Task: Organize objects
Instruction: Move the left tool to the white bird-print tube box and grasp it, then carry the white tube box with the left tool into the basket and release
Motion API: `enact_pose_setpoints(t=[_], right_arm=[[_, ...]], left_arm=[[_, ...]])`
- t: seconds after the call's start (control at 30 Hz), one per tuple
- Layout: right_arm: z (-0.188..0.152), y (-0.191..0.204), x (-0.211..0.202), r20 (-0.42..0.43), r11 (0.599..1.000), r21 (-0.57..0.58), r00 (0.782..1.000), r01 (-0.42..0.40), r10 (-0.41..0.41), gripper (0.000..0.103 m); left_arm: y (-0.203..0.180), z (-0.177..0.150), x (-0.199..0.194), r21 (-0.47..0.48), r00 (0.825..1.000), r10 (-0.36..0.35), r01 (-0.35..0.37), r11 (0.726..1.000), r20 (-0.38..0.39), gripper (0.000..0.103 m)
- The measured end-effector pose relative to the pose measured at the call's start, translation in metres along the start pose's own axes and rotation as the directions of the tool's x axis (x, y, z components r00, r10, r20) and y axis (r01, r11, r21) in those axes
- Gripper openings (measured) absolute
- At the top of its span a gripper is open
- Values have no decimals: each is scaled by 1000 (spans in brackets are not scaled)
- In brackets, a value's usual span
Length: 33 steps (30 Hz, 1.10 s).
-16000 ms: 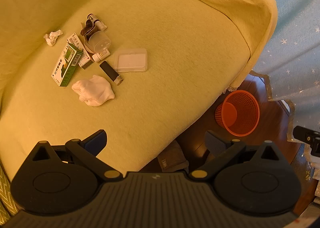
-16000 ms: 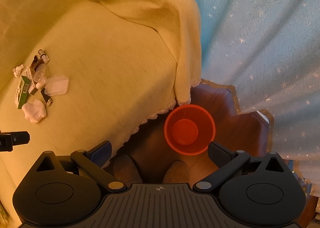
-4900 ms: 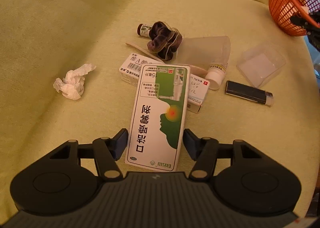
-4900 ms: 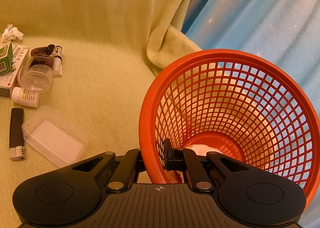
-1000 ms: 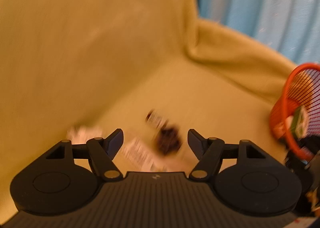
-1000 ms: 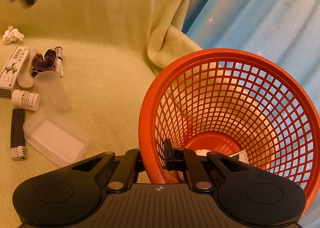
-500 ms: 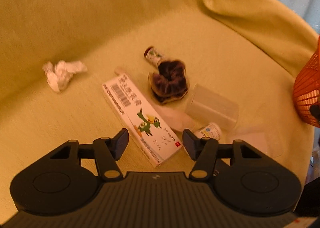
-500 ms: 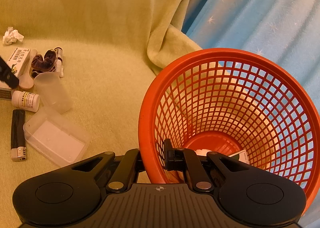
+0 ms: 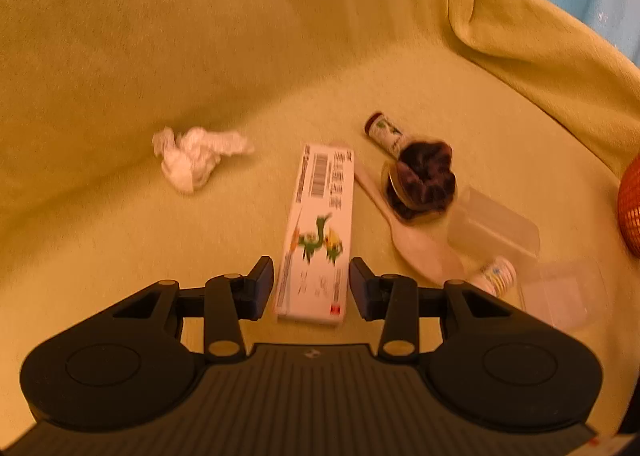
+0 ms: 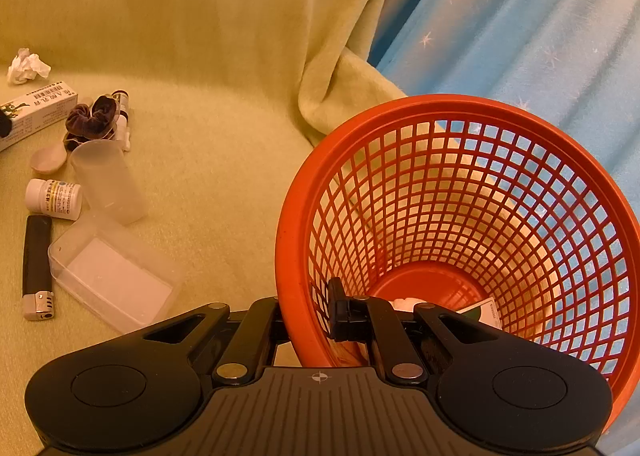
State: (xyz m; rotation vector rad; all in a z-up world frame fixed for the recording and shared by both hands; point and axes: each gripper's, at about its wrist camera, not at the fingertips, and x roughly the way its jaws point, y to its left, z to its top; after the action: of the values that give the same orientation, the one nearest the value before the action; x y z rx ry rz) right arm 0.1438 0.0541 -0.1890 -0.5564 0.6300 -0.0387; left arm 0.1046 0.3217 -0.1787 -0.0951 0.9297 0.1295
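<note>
White medicine box (image 9: 320, 232) lies on the yellow sofa blanket (image 9: 240, 56), its near end between the closing, not yet touching left claw (image 9: 311, 288). Right claw (image 10: 320, 320) pinches the orange basket (image 10: 460, 216) rim.

Probably a home: blanket-draped sofa (image 9: 240, 56), starry curtain (image 10: 520, 36).

Orange mesh basket (image 10: 460, 192), star-dotted blue curtain (image 10: 520, 16), yellow-green blanket (image 10: 200, 36).

Both grippers, the left gripper (image 9: 311, 288) and the right gripper (image 10: 308, 316), are matte black with ribbed grey bases, brass-coloured pivot screws and round housings.
</note>
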Motion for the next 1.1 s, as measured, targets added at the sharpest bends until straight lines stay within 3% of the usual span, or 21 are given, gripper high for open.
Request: enact_pose_setpoints(t=[0.23, 0.6, 1.1], right_arm=[[2, -2, 0, 0, 1000, 14, 1000, 1, -1, 4], [12, 2, 12, -32, 999, 16, 999, 35, -35, 4], [11, 3, 14, -33, 999, 29, 999, 32, -31, 4]], left_arm=[[-10, 12, 10, 49, 1000, 14, -15, 999, 10, 37], [-11, 12, 13, 50, 1000, 23, -23, 998, 9, 34], [2, 33, -30, 4, 996, -61, 61, 998, 64, 32]])
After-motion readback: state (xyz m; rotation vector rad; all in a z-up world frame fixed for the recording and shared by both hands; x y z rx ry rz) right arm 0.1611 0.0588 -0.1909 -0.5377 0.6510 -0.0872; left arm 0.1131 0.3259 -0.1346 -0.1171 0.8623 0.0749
